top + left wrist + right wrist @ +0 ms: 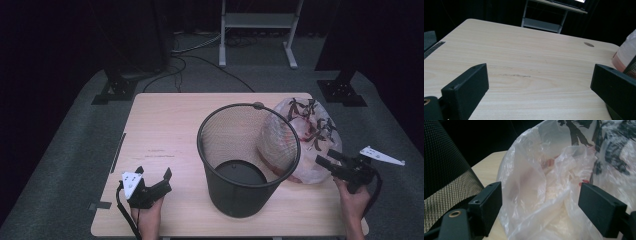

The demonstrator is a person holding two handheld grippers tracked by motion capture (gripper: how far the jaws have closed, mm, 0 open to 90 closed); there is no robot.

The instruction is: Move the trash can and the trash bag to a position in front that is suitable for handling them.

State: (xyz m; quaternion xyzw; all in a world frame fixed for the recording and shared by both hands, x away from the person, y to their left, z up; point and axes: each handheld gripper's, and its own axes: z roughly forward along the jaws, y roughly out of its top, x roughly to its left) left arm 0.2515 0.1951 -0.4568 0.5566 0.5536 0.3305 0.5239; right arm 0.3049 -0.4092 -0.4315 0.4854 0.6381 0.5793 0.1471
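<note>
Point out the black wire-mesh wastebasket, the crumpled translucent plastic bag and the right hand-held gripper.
Black wire-mesh wastebasket (235, 200): high view, front outer wall.
Crumpled translucent plastic bag (544, 195): right gripper view, creased middle.
Right hand-held gripper (327, 159): high view, between its fingertips.

A mesh bin (248, 160) stands upright on the counter (165, 130), right of its middle. A plastic bag (310, 135) lies just right of the bin and a little behind, seemingly touching its wall. The right tongs (324, 161) sit at the bag's near right edge. The left tongs (153, 173) rest near the counter's front left, well apart from the bin.
</note>
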